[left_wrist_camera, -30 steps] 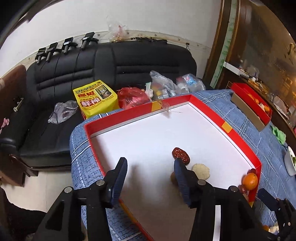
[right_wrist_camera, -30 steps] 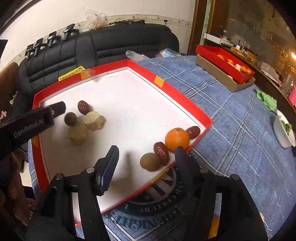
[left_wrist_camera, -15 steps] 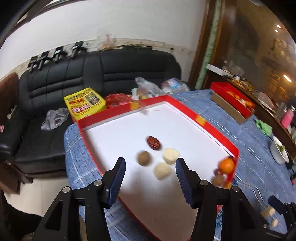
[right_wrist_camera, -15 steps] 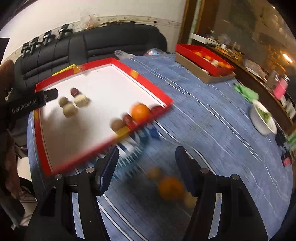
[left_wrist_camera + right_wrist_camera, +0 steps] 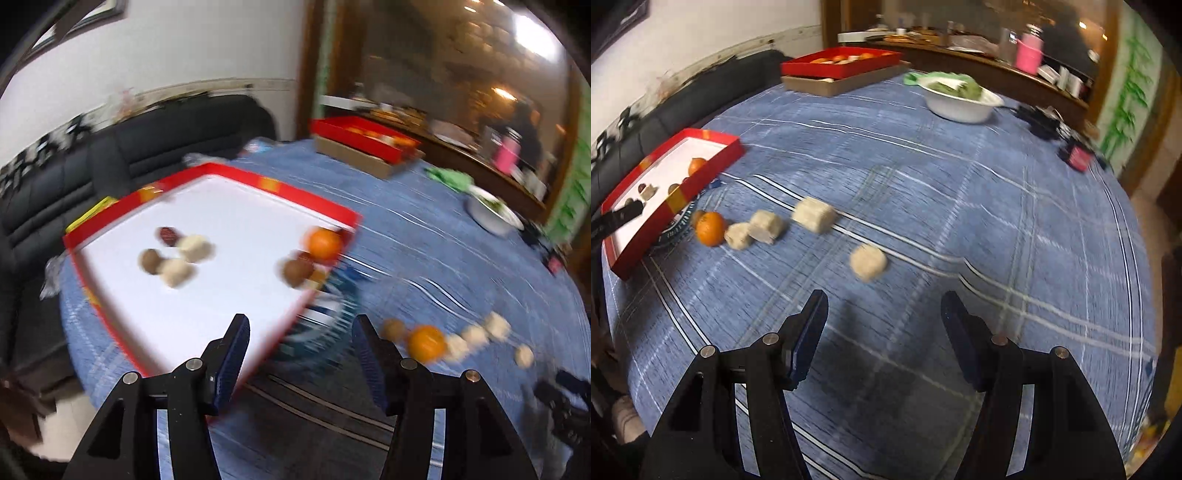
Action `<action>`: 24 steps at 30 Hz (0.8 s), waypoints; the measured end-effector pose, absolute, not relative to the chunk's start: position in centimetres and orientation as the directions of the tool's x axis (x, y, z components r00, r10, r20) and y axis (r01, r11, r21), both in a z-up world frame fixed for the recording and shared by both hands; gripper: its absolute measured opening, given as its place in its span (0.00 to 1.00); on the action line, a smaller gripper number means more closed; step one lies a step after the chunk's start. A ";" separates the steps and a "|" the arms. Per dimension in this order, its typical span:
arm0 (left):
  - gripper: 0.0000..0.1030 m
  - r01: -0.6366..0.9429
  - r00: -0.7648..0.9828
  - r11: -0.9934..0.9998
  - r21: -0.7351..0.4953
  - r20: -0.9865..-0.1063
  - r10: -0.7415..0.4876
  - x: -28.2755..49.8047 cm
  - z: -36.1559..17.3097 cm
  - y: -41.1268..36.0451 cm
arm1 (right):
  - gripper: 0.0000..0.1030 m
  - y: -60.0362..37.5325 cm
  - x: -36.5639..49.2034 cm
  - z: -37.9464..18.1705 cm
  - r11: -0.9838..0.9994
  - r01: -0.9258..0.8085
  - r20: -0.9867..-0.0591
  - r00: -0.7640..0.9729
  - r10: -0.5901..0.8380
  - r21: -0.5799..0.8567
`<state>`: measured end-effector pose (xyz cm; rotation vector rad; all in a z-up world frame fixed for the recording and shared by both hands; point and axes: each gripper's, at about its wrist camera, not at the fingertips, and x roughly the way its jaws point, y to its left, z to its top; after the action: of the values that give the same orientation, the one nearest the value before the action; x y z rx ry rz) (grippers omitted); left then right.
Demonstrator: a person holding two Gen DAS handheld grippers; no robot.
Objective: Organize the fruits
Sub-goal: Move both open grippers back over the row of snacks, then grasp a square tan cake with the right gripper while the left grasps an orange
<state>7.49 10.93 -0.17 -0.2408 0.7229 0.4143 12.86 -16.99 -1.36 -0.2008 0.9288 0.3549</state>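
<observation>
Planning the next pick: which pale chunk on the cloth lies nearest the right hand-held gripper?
The lone pale chunk, apart from the three lined up beside the orange.

On the table (image 5: 960, 192), the broad middle and right side are bare cloth, open for passing. Toward the left edge the red tray (image 5: 713, 162) blocks the way, and just beside it an orange (image 5: 710, 229) and four pale blocks (image 5: 814, 214) lie in a loose row running toward the middle. Along the far edge stand a second red tray on a cardboard box (image 5: 842, 70) and a white bowl (image 5: 960, 101), with small dark items (image 5: 1039, 120) near the far right corner.
</observation>
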 end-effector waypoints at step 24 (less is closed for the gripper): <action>0.54 -0.115 0.624 0.991 -0.067 -0.781 0.019 11.4 -2.9 4.5 | 0.23 -15.0 16.0 -3.4 0.898 -0.440 -0.802 0.535 0.264 0.002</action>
<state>11.40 4.46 -2.93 -0.1145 0.8936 0.0770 15.96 -15.02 -3.37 -0.2104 0.9151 0.4225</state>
